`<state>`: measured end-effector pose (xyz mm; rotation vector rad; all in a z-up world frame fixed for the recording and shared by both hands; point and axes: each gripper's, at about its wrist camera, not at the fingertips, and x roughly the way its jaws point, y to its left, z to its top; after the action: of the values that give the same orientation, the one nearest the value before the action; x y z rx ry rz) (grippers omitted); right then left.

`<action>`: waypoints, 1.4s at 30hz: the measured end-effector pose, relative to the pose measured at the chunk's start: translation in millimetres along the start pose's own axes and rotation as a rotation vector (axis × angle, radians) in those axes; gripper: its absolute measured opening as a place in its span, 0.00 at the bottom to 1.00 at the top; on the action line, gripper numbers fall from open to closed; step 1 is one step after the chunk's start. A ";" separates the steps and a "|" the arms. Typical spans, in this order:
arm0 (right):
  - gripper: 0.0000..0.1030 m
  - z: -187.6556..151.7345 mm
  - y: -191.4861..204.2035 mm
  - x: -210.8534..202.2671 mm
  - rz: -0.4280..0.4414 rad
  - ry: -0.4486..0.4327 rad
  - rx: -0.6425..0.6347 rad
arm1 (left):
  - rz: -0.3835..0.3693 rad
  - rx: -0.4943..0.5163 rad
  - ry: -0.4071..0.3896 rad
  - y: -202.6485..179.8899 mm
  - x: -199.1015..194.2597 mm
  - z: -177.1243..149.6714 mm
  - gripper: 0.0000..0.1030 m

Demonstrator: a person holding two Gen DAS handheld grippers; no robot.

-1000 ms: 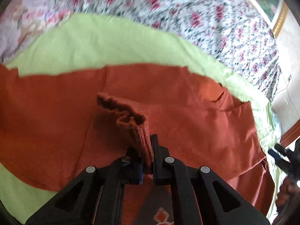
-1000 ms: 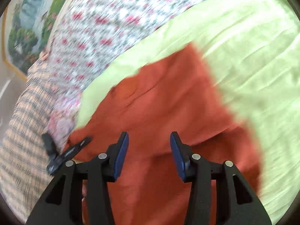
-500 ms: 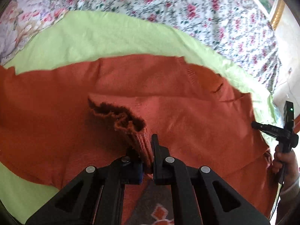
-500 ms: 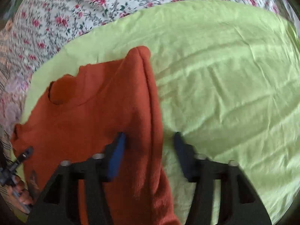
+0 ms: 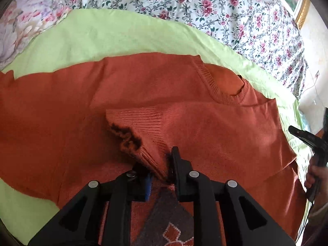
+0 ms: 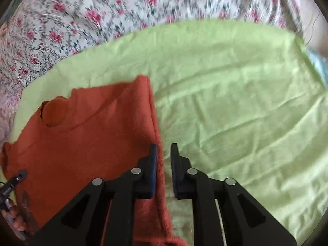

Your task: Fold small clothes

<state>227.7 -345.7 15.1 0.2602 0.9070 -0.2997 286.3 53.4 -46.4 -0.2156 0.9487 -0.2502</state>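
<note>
A rust-orange knit sweater (image 5: 61,112) lies spread on a light green sheet (image 5: 114,34). Its round neckline (image 5: 223,86) points to the far right. My left gripper (image 5: 162,164) is shut on the ribbed sleeve cuff (image 5: 143,127), holding it over the sweater's chest. In the right wrist view the sweater (image 6: 92,127) fills the left half, and my right gripper (image 6: 164,153) has narrowed around its folded right edge (image 6: 157,143). The other gripper (image 5: 307,141) shows at the right of the left wrist view.
A floral bedspread (image 5: 225,10) lies beyond the green sheet. A gold picture frame (image 5: 301,6) stands at the far right. The green sheet (image 6: 246,102) spreads to the right of the sweater. A grey patterned panel (image 5: 170,223) marks the sweater's front.
My left gripper carried the cuff further across the sweater, showing the neckline. My right gripper swung from over the sweater to its right edge and its jaws closed in.
</note>
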 end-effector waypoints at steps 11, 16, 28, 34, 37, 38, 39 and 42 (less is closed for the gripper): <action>0.41 -26.1 9.6 -27.1 0.174 0.057 0.034 | 0.055 -0.071 -0.061 47.2 -68.3 -26.8 0.28; 0.50 -49.9 36.5 -60.6 0.298 0.042 -0.019 | 0.159 -0.205 -0.142 116.2 -112.4 -30.5 0.38; 0.50 -104.2 92.7 -60.1 0.422 0.166 -0.058 | 0.129 -0.647 -0.251 284.1 -137.8 -4.0 0.64; 0.50 -113.9 99.5 -58.1 0.413 0.198 -0.069 | 0.142 -0.754 -0.271 338.8 -115.1 21.8 0.64; 0.50 -115.7 101.3 -58.2 0.408 0.204 -0.076 | 0.186 -0.780 -0.285 361.6 -104.6 33.7 0.41; 0.50 -115.1 101.3 -58.3 0.409 0.205 -0.073 | 0.194 -0.782 -0.288 364.2 -104.0 37.1 0.22; 0.50 -114.7 100.3 -58.5 0.410 0.206 -0.069 | 0.191 -0.779 -0.287 365.4 -102.9 41.0 0.14; 0.50 -114.0 97.0 -59.3 0.408 0.205 -0.052 | 0.209 -0.727 -0.322 352.5 -114.9 48.4 0.06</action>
<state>145.2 -207.9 4.5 0.4247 1.0373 0.1307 303.0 426.6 -32.6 -0.7938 0.7002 0.3279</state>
